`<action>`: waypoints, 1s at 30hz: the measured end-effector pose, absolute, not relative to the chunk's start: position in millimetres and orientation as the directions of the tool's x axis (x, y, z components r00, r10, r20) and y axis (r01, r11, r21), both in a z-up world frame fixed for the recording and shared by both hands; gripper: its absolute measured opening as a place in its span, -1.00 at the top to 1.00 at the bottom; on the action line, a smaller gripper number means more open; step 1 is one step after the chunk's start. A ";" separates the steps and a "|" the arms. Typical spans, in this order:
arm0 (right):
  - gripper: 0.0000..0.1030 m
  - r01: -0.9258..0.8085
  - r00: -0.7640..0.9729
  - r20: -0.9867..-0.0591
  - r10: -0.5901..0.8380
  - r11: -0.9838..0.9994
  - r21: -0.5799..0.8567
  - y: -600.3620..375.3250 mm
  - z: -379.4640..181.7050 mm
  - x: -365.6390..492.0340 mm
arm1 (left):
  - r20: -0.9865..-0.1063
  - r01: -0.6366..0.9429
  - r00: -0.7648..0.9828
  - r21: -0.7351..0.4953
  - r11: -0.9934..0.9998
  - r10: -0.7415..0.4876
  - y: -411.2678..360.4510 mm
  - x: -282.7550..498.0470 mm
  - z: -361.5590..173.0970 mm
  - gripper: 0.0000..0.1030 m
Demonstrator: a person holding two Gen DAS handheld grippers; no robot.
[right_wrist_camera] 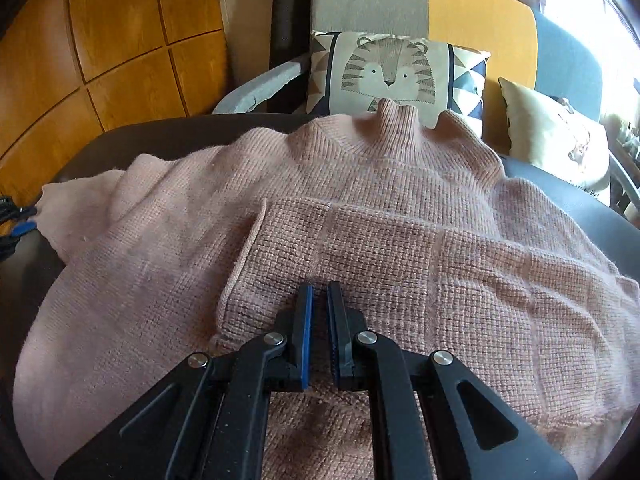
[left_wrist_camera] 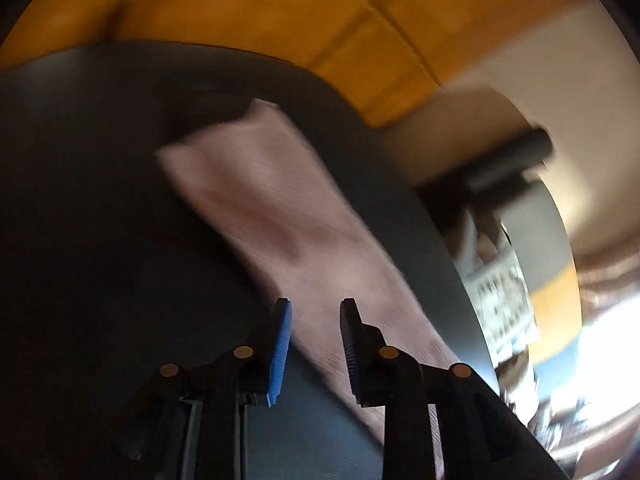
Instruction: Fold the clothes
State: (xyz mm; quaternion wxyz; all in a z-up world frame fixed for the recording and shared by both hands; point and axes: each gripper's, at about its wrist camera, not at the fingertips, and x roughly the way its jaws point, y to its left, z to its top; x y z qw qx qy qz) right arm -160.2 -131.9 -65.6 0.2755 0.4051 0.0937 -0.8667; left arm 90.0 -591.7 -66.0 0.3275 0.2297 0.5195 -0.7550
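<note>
A pink knitted sweater lies spread on a dark round table, its collar at the far edge. Its right sleeve is folded across the body. My right gripper hovers low over the folded sleeve, jaws a narrow gap apart with nothing between them. In the blurred left wrist view, the sweater's other sleeve lies stretched out on the table. My left gripper is open and empty just above the near part of that sleeve. The left gripper also shows at the left edge of the right wrist view.
Behind the table stands a grey and yellow sofa with a tiger cushion and a cream cushion. Orange wooden panels fill the left. A bright window is at the far right.
</note>
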 end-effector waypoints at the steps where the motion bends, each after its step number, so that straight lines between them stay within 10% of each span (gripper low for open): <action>1: 0.85 0.553 -0.519 -0.754 -0.404 -0.831 0.064 -131.7 -65.9 -160.5 | -0.682 0.732 -0.681 -0.647 -0.215 -0.266 -600.2 98.5 -69.5 0.48; 30: 0.85 0.554 -0.516 -0.752 -0.409 -0.829 0.071 -130.5 -65.0 -160.4 | -0.692 0.670 -0.684 -0.721 0.177 -0.232 -651.9 102.1 -83.4 0.41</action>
